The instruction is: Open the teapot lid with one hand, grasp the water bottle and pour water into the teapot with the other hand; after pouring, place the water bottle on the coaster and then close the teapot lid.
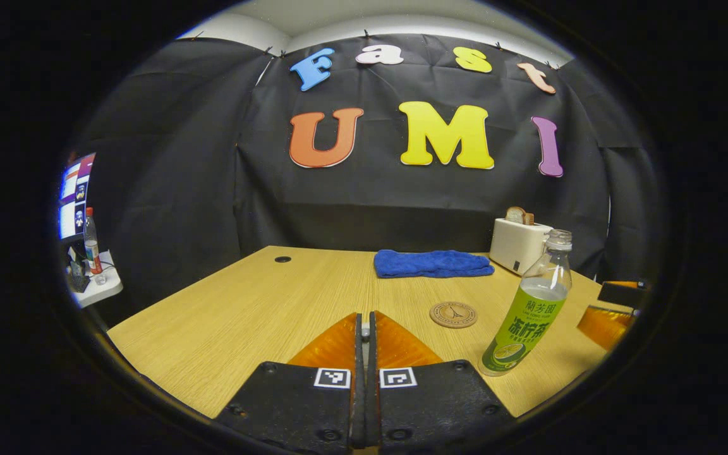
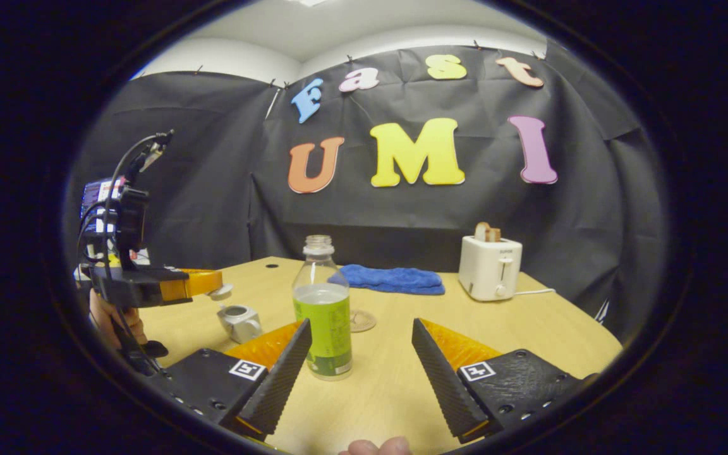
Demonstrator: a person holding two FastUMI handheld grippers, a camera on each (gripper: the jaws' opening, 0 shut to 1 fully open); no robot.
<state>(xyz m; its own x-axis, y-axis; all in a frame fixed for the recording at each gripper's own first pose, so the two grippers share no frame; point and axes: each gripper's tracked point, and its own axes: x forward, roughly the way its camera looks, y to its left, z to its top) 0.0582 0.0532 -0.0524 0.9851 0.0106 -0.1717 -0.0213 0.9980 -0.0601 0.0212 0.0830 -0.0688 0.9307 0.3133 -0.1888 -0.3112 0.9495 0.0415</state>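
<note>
your clear plastic water bottle with green label [image 2: 322, 308], cap off, stands upright at centre of the right gripper view on the light wooden table [image 2: 402, 379], just beside your right gripper [image 2: 361, 347], whose fingers are spread wide, nothing held. small silver teapot [image 2: 239, 321] sits open, left of the bottle. your left gripper [image 2: 209, 282] at the left edge holds the pale teapot lid [image 2: 220, 291] above it; in the left gripper view its fingers [image 1: 336, 344] look pressed together. round cork coaster [image 1: 453, 314] lies right of centre there, blue folded towel [image 1: 433, 263] and white toaster [image 1: 519, 243] behind.
</note>
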